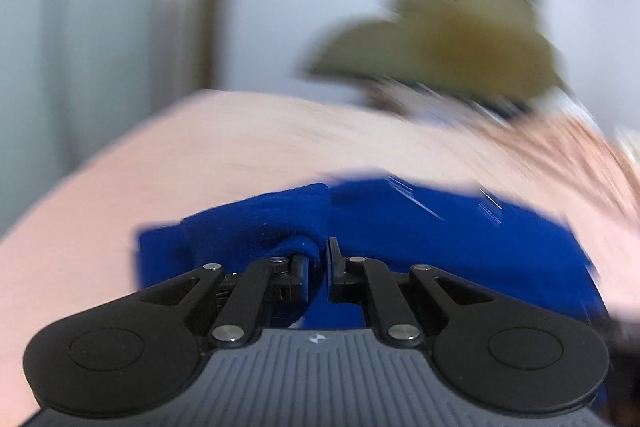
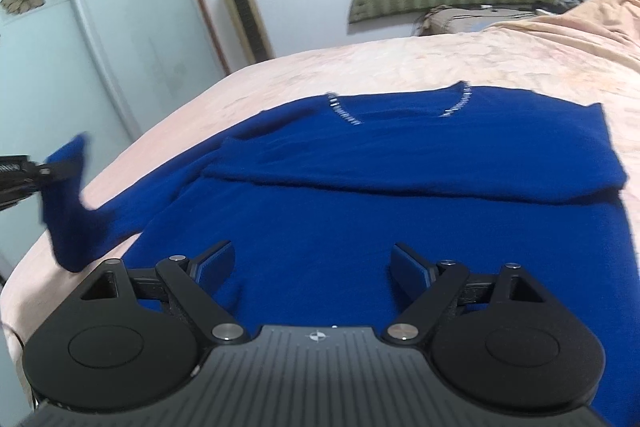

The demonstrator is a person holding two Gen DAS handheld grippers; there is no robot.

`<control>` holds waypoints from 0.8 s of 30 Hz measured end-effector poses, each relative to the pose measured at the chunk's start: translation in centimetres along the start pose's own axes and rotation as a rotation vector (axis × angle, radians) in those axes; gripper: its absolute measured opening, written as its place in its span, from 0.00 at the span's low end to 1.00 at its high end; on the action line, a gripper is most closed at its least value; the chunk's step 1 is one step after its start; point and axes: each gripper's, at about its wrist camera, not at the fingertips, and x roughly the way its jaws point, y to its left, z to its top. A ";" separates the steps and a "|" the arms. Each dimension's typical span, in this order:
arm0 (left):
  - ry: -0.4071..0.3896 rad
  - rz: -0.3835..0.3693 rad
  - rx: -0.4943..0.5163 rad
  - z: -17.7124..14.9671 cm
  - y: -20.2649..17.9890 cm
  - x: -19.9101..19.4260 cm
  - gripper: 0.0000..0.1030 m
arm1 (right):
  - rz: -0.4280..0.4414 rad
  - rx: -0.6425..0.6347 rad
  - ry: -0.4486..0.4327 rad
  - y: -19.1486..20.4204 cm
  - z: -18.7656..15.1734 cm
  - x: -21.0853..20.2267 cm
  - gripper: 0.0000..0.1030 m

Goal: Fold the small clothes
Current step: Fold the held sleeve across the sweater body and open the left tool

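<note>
- Left tongs [image 1: 319,259], clamped on the blue knit sweater [image 2: 360,195]'s sleeve cuff [image 2: 66,163], frame left; a slip would drop it.
- Right tongs [image 2: 312,263] gape empty, low centre, above the peach bed [image 2: 360,67].

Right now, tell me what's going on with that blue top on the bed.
A person with a gripper in each hand is folding a blue sweater spread on the pink bedspread. The left gripper is shut on the left sleeve's cuff, lifted off the bed. The right gripper hangs open over the sweater's lower body, holding nothing. The other sleeve already lies folded across the chest.
</note>
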 end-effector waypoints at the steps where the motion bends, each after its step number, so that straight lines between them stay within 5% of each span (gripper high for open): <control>1: 0.036 -0.045 0.052 -0.7 -1.6 1.1 0.08 | -0.011 0.009 -0.002 -0.4 0.1 -0.1 0.85; 4: 0.189 -0.127 0.174 -3.1 -5.3 4.0 0.11 | -0.036 0.050 -0.003 -2.0 0.3 -0.4 0.84; 6: 0.246 -0.123 0.230 -4.3 -6.1 5.3 0.22 | -0.046 0.079 -0.003 -3.0 0.5 -0.5 0.84; 7: 0.221 -0.123 0.265 -4.6 -6.1 4.8 0.31 | -0.053 0.092 -0.004 -3.5 0.6 -0.6 0.85; 10: 0.184 -0.150 0.360 -5.8 -6.9 2.6 0.82 | -0.064 0.119 -0.005 -4.6 0.9 -0.5 0.85; 14: 0.128 -0.207 0.412 -6.0 -6.6 0.1 0.84 | -0.026 0.143 0.005 -4.9 1.4 0.5 0.85; 18: 0.102 -0.204 0.302 -5.3 -3.2 -1.5 0.84 | 0.019 0.074 0.018 -2.9 1.8 1.4 0.85; 21: 0.073 -0.098 0.145 -4.0 0.7 -1.8 0.84 | -0.009 -0.085 0.010 0.3 1.9 1.8 0.85; 24: 0.096 0.100 -0.024 -2.7 4.7 -0.9 0.84 | -0.004 -0.255 -0.001 4.1 1.4 2.2 0.84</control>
